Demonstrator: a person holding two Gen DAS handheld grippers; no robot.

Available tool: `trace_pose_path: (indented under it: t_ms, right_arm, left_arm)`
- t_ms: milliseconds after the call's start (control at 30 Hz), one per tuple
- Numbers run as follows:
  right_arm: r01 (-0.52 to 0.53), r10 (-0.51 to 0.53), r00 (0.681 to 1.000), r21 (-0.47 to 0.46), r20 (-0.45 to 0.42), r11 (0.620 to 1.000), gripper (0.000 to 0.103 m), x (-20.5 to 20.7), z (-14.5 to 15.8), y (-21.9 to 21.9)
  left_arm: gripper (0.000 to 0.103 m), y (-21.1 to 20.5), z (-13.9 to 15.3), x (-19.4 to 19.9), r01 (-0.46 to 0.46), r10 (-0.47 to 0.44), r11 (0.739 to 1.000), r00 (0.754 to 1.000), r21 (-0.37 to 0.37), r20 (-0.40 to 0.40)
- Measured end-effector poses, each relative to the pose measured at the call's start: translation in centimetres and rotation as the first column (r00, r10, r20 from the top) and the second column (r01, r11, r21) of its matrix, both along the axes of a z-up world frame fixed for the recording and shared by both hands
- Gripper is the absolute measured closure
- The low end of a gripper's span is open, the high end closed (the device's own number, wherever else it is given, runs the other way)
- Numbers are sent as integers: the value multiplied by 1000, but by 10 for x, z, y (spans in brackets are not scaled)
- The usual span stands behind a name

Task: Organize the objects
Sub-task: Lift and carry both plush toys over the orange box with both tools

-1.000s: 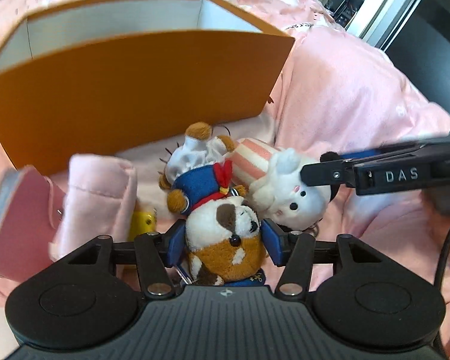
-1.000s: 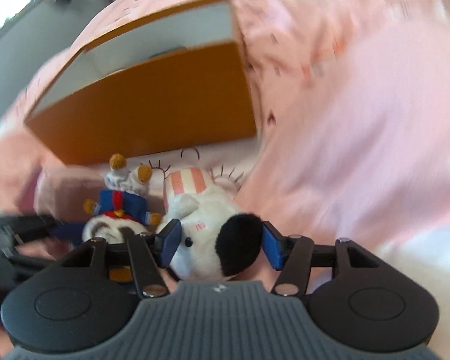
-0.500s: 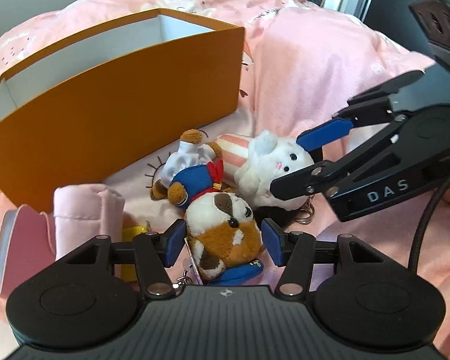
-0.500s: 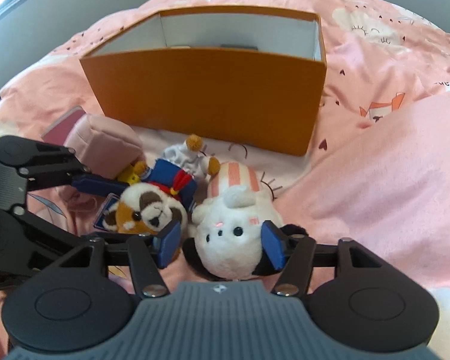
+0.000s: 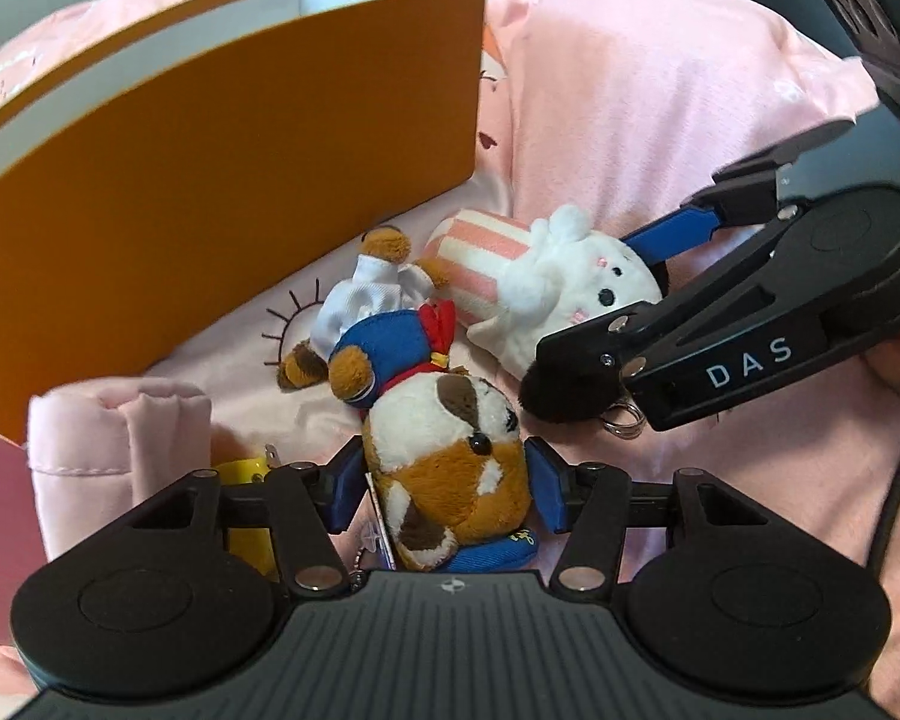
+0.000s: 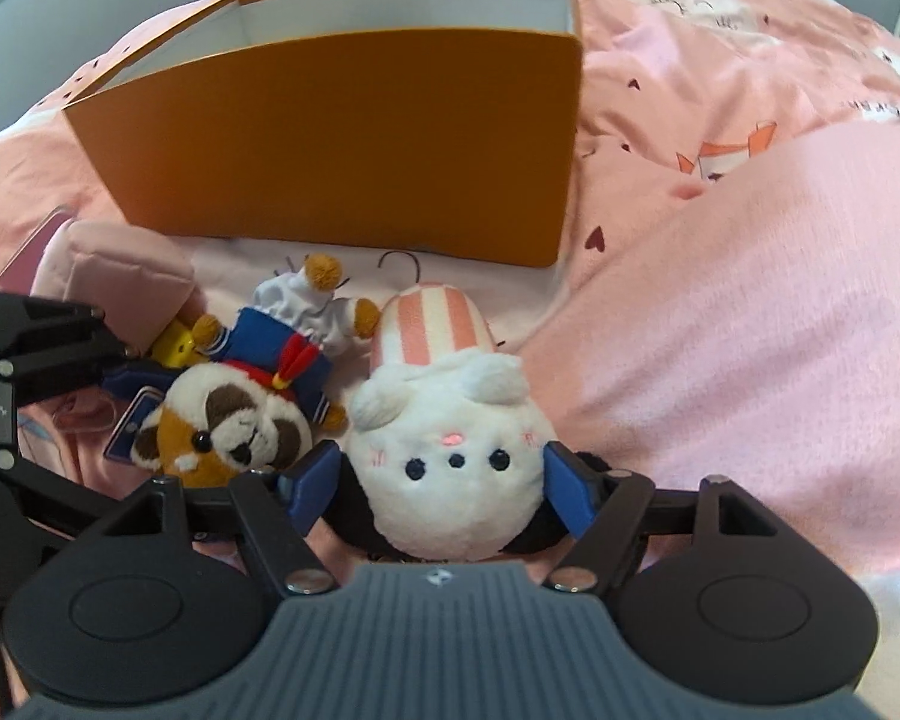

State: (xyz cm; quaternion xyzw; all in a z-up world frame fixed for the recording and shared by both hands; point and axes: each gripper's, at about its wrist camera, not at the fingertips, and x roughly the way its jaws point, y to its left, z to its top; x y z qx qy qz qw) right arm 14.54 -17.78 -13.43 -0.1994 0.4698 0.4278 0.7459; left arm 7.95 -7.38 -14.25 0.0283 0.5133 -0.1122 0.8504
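Both grippers are working low over the pink printed bedspread [image 6: 750,300], side by side.

Left gripper [image 5: 447,489]: its blue pads are bracketing the head of the brown-and-white plush dog in a blue sailor suit [image 5: 444,450]. Pads look touching or nearly touching the fur; I cannot tell whether they are pressing yet.

Right gripper [image 6: 444,480]: its pads are standing a little wider than the head of the white plush bunny with a pink-striped body [image 6: 450,444], a sliver of gap showing on each side, so not yet gripping by my reading.

Both toys are lying on the bedspread, just in front of the tall orange cardboard box with a white interior [image 6: 342,138], presumably the destination.

Risks, as I judge them:
- The toys are lying against each other; lifting one may drag the other.
- Soft round heads may squeeze out of the pads.
- The grippers are crowding together, so they could collide.
- The metal key ring [image 5: 624,420] behind the bunny could snag.
- The box wall is tall; a low carry could knock it.
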Motion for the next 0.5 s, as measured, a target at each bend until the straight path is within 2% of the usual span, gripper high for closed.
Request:
trace_pose_path:
  t_ms: [133, 200, 300, 500]
  right_arm:
    - [19, -19, 1000, -8, -6, 1000, 27, 3, -8, 4]
    - [39, -39, 999, 9, -14, 999, 34, 5, -5, 0]
    - [74, -72, 997, 48, -40, 996, 39, 8, 1, -10]
    - [89, -84, 995, 126, -48, 988, 41, 3, 24, -21]
  left_arm:
    - [44, 8, -1, -1, -28, 27, 998, 1000, -49, -12]
    - [45, 9, 4, -5, -30, 30, 998, 1000, -60, -2]
    - [46, 11, 11, -10, -36, 37, 997, 999, -73, 21]
    - [47, 27, 37, -26, -79, 93, 987, 991, -142, 91]
